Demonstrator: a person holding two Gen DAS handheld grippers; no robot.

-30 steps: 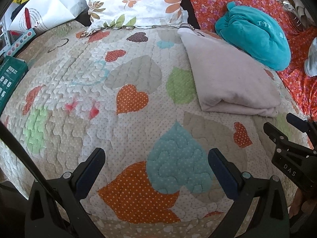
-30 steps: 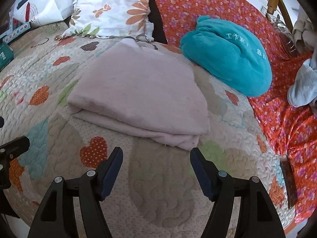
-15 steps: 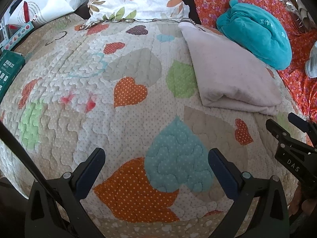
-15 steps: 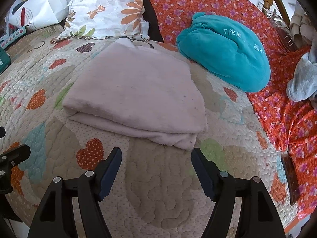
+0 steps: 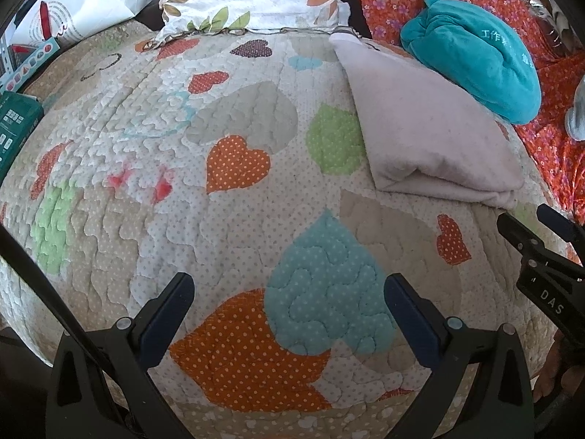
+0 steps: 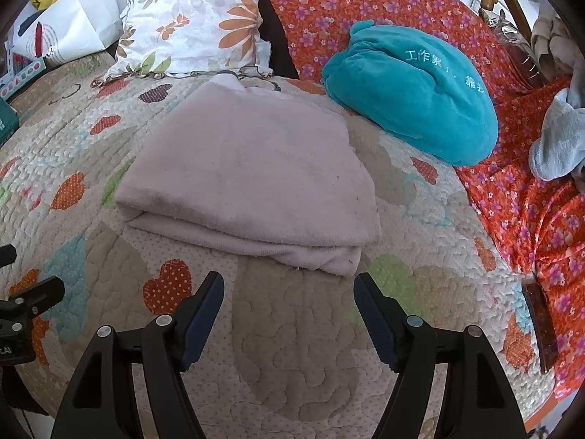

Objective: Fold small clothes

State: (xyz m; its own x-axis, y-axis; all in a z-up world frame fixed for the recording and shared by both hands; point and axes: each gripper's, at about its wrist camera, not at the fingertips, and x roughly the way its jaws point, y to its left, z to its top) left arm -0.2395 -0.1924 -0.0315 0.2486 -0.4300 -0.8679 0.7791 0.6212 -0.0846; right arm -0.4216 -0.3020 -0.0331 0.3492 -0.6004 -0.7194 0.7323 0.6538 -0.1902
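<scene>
i am holding my right tongs spread wide and empty, just short of the folded pink garment, a soft fleecy rectangle lying flat on the quilted heart-print bedspread, long axis running away from me. my left tongs are gaping empty too. the right tool's side is reading "das".

Ahead of the jaws lies a pale pink folded garment on a cream quilt patterned with orange, teal, green and grey hearts. Beyond: a teal plush cushion, orange floral bedspread, white flower-print pillow.
</scene>
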